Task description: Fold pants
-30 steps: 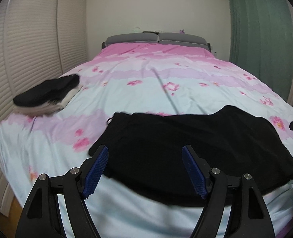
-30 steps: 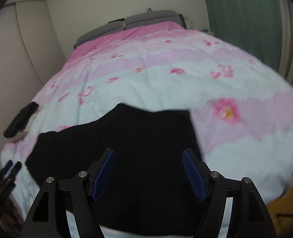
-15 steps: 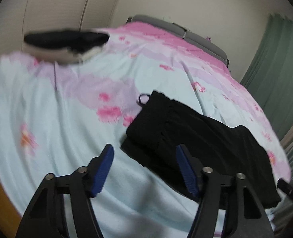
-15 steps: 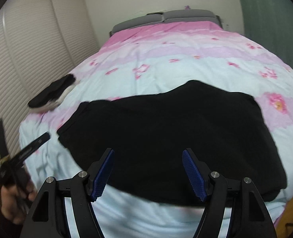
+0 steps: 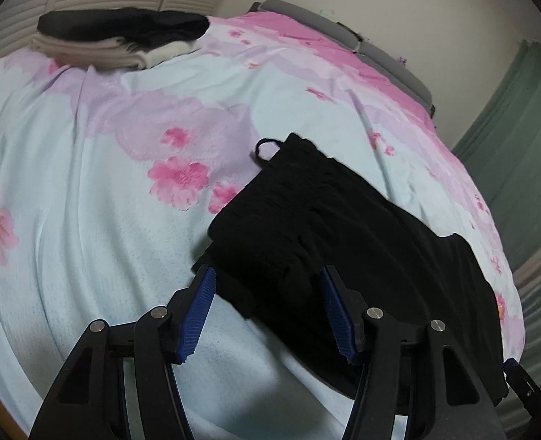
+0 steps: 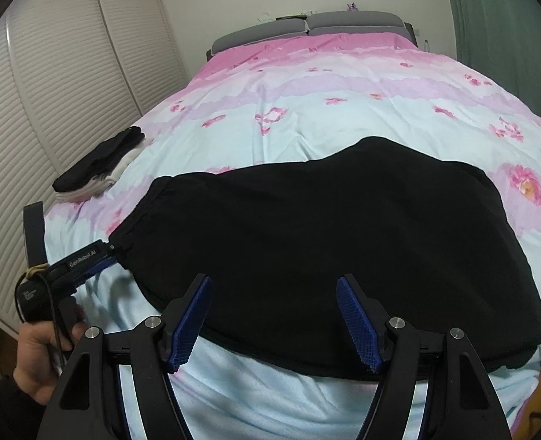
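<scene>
Black pants (image 6: 325,242) lie flat across the near part of the bed, waistband to the left. In the left wrist view the gathered waistband end (image 5: 307,220) with a drawstring loop (image 5: 267,148) shows. My left gripper (image 5: 267,311) is open, its jaws on either side of the near waistband corner. It also shows in the right wrist view (image 6: 83,262) at the pants' left edge. My right gripper (image 6: 274,322) is open over the pants' near edge, holding nothing.
The bed has a pink and pale blue floral cover (image 6: 307,110). A stack of folded clothes (image 5: 124,36), black on top, sits at the bed's left side, also in the right wrist view (image 6: 102,165). White slatted wardrobe doors (image 6: 50,110) stand left, green curtain (image 5: 519,128) right.
My left gripper swung left and came down to the pants' waistband corner. My right gripper moved closer above the near edge of the pants. Both stayed open.
</scene>
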The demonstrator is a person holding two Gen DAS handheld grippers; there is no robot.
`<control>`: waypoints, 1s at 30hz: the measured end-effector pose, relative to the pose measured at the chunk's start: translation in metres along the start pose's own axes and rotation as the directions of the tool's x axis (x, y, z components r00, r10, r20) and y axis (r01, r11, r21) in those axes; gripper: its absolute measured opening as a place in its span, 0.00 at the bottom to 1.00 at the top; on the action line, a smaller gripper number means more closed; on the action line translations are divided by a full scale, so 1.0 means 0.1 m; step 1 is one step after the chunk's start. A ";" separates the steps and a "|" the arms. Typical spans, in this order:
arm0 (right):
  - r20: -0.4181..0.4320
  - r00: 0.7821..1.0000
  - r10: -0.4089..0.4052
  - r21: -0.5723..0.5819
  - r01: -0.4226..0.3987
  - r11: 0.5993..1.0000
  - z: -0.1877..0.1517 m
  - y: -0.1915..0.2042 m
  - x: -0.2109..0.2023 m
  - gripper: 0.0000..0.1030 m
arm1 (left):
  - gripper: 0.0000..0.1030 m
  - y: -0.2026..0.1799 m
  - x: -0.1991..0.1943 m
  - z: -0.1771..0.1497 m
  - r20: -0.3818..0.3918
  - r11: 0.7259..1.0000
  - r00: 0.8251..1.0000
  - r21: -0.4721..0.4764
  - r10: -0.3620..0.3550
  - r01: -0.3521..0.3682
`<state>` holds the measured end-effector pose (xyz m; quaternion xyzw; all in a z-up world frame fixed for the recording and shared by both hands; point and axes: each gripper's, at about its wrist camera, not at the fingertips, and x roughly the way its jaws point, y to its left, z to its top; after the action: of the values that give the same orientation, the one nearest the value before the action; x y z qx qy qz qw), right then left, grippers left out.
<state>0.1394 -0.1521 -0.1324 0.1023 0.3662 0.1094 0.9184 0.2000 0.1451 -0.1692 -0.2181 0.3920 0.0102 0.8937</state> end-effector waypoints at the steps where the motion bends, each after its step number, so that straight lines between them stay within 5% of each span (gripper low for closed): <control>1: -0.003 1.000 0.002 0.004 -0.002 1.000 -0.01 -0.01 0.02 0.69 | 0.56 0.02 0.00 -0.02 -0.002 1.000 1.000 -0.014 0.003 -0.003; 14: -0.027 1.000 0.004 0.039 -0.003 0.999 -0.02 -0.16 0.13 0.69 | 0.55 0.06 0.13 0.00 0.020 0.992 1.000 -0.127 -0.003 0.006; 18: -0.025 1.000 0.004 0.045 -0.002 0.999 -0.02 -0.17 0.14 0.69 | 0.30 0.02 0.10 0.02 0.042 0.992 0.999 -0.128 -0.007 0.013; 24: -0.019 1.000 0.004 0.061 -0.003 0.998 -0.02 -0.26 0.09 0.69 | 0.19 -0.33 -0.19 0.10 0.151 1.000 0.989 0.031 -0.004 -0.001; 30: 0.013 0.999 -0.029 0.095 0.028 0.995 0.04 -0.52 -0.07 0.69 | 0.18 -0.93 -0.35 0.12 0.189 0.982 0.977 0.179 -0.099 0.064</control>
<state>0.1438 -0.2039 -0.1384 0.1415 0.3656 0.0780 0.9166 0.2018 0.0707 -0.1019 -0.1540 0.2915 -0.0388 0.9433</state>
